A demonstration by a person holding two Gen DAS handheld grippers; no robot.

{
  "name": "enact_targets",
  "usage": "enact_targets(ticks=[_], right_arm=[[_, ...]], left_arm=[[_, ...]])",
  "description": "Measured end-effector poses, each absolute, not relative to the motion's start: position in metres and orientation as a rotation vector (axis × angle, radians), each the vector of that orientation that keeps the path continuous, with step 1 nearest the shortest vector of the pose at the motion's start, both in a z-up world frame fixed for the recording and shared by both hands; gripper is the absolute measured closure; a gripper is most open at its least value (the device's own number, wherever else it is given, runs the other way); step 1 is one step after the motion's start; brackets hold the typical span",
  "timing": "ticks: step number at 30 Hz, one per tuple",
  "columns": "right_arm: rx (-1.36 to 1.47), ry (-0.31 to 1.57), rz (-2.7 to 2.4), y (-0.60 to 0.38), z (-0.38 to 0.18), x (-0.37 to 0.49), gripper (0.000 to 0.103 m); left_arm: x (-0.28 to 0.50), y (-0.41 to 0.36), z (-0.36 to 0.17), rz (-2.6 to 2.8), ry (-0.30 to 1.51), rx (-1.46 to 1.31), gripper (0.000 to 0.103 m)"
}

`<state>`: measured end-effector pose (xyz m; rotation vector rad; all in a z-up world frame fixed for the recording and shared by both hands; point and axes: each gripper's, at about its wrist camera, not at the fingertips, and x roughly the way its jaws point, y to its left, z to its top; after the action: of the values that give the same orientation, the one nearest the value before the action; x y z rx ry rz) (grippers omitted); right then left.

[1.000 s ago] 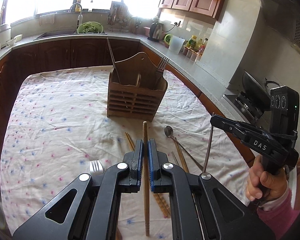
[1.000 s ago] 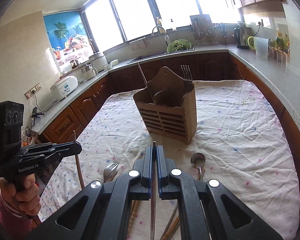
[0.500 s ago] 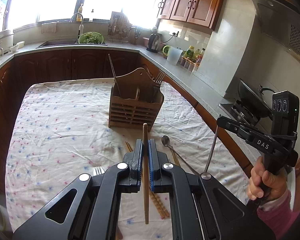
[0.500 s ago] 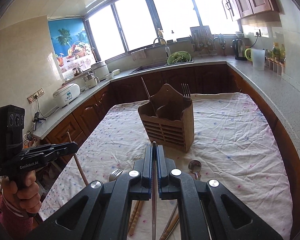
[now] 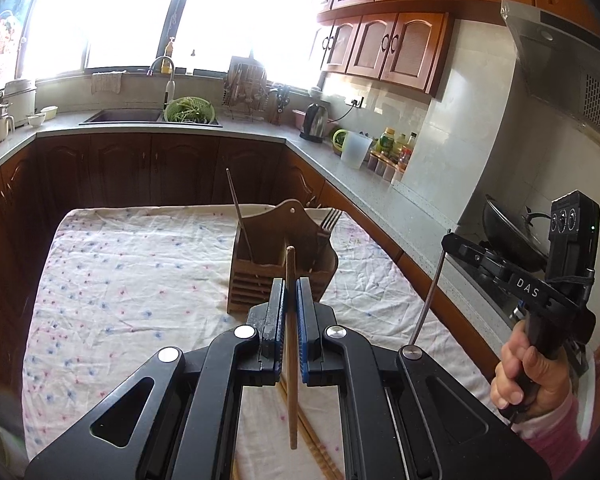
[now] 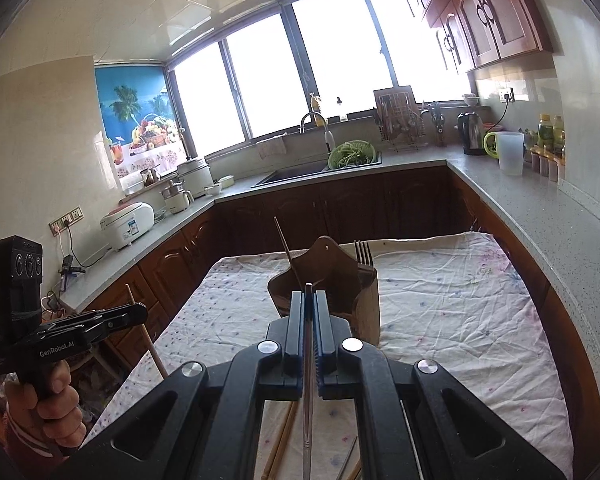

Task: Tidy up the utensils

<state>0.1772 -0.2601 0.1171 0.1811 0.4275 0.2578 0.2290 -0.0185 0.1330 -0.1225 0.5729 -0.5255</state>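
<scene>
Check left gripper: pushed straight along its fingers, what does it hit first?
Likely the wooden utensil holder: the left gripper, shut on a wooden chopstick, points at its front wall. Depth is unclear; the gap looks free.

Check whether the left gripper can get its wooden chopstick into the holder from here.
Probably yes. The left gripper, shut on the wooden chopstick, faces the wooden holder with nothing between; the holder's top is open.
</scene>
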Motion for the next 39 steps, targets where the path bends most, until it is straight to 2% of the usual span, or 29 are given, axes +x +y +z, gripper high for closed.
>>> enact_targets(ticks=[14, 22, 28, 39], right_arm=[[0.216, 0.263, 0.200, -0.269, 0.160, 0.242, 0.099], [0.239, 0.199, 0.174, -0.278, 0.174, 0.284, 0.099], [0.242, 0.168, 0.151, -0.281, 0.162, 0.308, 0.099], [0.271, 0.185, 0.121, -0.283, 0.091, 0.318, 0.099]], left_arm=[[0.295, -0.015, 0.196, -0.480, 0.401, -0.156, 0.099], [0.348, -0.019, 0.210, -0.443, 0.345, -0.213, 0.099], [0.387, -0.028, 0.192, -0.407, 0.344, -0.267, 0.099], [0.408, -0.049, 0.103, -0.355, 0.418, -0.290, 0.099]])
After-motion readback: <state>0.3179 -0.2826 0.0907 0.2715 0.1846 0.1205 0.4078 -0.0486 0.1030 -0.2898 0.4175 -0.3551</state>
